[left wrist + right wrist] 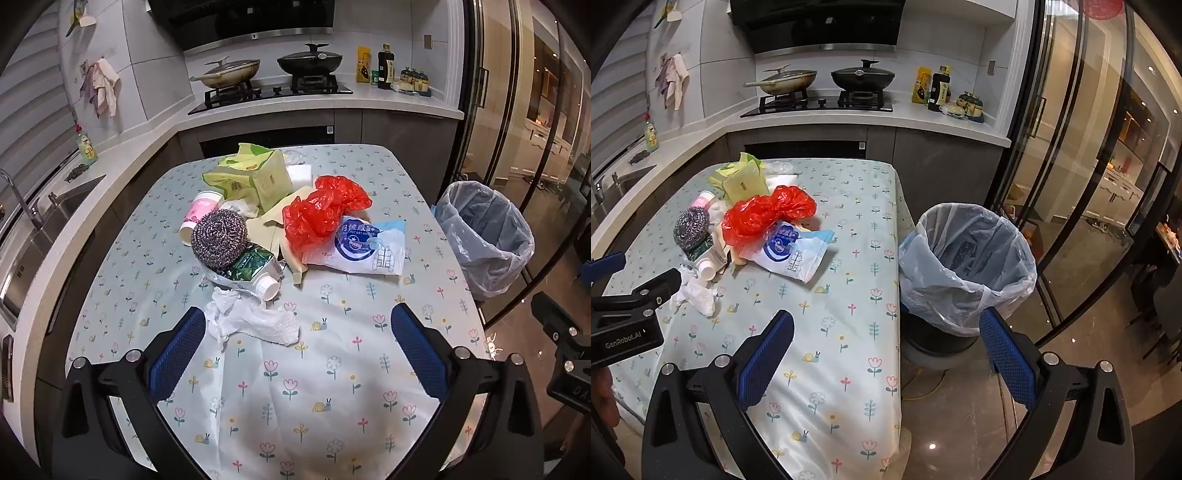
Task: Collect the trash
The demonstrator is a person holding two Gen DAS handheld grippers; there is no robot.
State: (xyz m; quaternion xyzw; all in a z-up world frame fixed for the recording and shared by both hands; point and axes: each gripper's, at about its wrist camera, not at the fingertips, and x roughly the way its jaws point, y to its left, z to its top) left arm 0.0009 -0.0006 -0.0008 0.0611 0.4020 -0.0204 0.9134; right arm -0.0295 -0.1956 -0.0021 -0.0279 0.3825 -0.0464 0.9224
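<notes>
A pile of trash lies on the flowered table (pixel 332 387): crumpled white tissue (pixel 251 317), a flattened green carton with a white cap (pixel 251 269), a steel scourer (pixel 219 238), a red plastic bag (pixel 325 210), a wet-wipe packet (pixel 369 243), a pink paper cup (pixel 199 214) and a green tissue pack (pixel 255 173). My left gripper (pixel 297 325) is open and empty, just short of the tissue. My right gripper (pixel 886 332) is open and empty over the table's right edge, near the lined bin (pixel 971 258). The pile also shows in the right wrist view (pixel 768 218).
The bin (pixel 487 236) stands on the floor right of the table. A counter with sink (pixel 44 229) runs along the left. A stove with two pans (pixel 273 77) and bottles (pixel 384 66) is behind. Glass doors (pixel 1089 184) are on the right.
</notes>
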